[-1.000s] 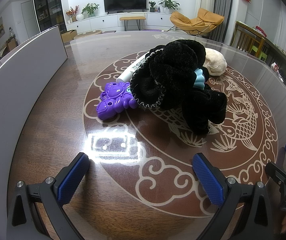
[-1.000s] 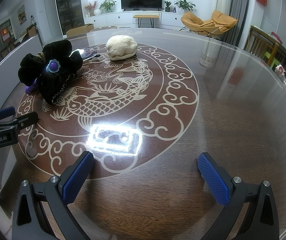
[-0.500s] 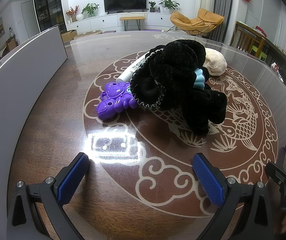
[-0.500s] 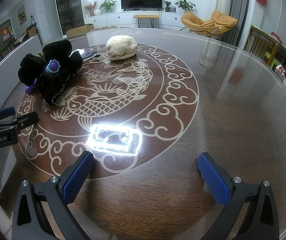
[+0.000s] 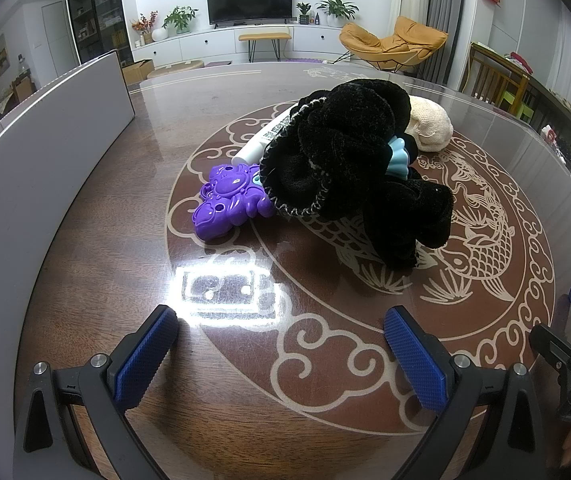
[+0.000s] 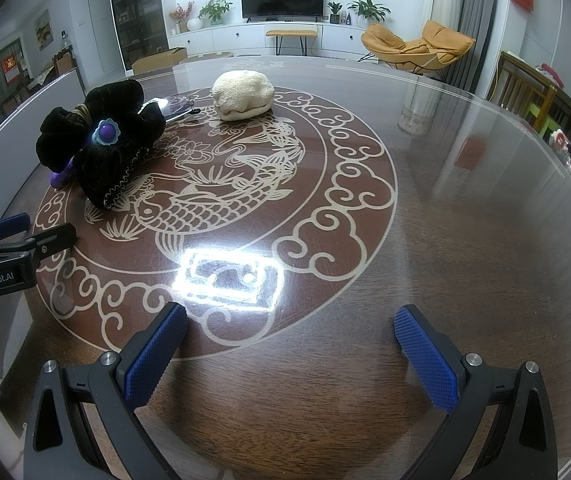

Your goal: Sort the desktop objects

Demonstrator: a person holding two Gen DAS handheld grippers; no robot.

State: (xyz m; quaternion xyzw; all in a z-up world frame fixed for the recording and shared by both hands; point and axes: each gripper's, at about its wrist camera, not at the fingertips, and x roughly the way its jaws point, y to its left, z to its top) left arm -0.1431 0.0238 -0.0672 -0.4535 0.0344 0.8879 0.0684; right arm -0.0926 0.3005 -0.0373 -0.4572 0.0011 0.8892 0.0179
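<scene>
I have both tools hovering low over the near edge of the tabletop [image 6: 465, 208], a dark wood surface under glass with a pale fish-and-cloud medallion. My left tool [image 5: 281, 354] stands wide apart with nothing between its blue pads, and my right tool [image 6: 291, 350] is just as wide and just as empty.

The things to sort are bunched on the left half of the medallion. A black velvet scrunchie pile [image 5: 349, 168] sits highest; a purple plastic toy [image 5: 227, 202] pokes out from under its left side, touching it, and a white tube [image 5: 259, 142] slants out from behind toward the far left. A small light-blue piece [image 5: 397, 156] is tucked into the black fabric. Just behind the pile, toward the far edge, lies a cream knitted lump [image 6: 242, 95]; from the right wrist view it sits apart from the pile, with a dark flat item I cannot identify between them.

A white panel [image 5: 45, 168] runs along the left edge of the tabletop, close to the toy, so room on that side is tight. The whole right half of the tabletop, out to its curved right edge, is open glass. Between my tools and the pile there is bare surface with only a bright lamp reflection.

Compared with a second ago, I see no change: both tools sit where they were, and nothing on the tabletop has shifted.
</scene>
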